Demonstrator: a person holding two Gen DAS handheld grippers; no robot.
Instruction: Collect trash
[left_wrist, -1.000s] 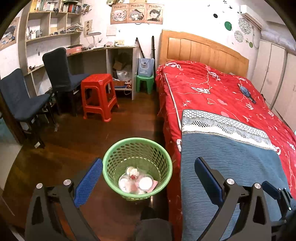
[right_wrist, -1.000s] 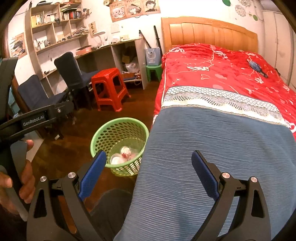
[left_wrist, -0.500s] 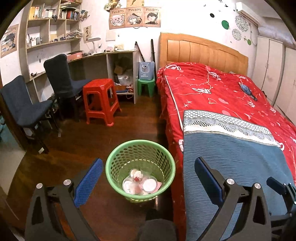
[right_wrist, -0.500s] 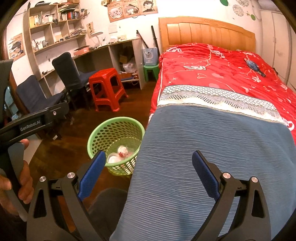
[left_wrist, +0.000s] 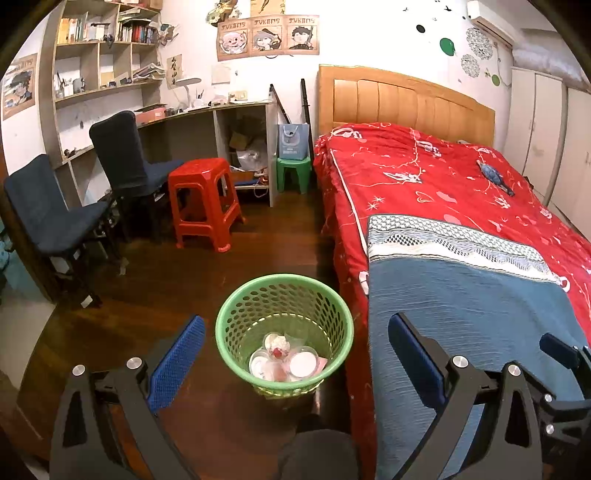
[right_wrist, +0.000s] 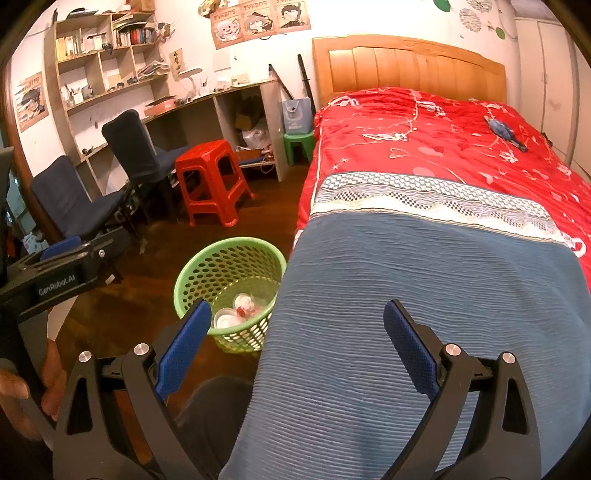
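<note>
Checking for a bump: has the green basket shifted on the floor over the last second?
Cannot tell. The green basket sits the same way beside the bed edge; its small shift in both views looks like camera motion.

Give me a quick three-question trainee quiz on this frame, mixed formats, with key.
1. True or false: the green basket stands on the bed.
2. Multiple choice: the left gripper is A) shut on a cup, B) open and empty, C) out of view.
3. Fill in: the stool nearest the dark chairs is ___ in colour.

Key
1. False. It stands on the wooden floor beside the bed, with white lidded cups in it.
2. B. The right gripper is open too.
3. Red: the red stool.
</note>
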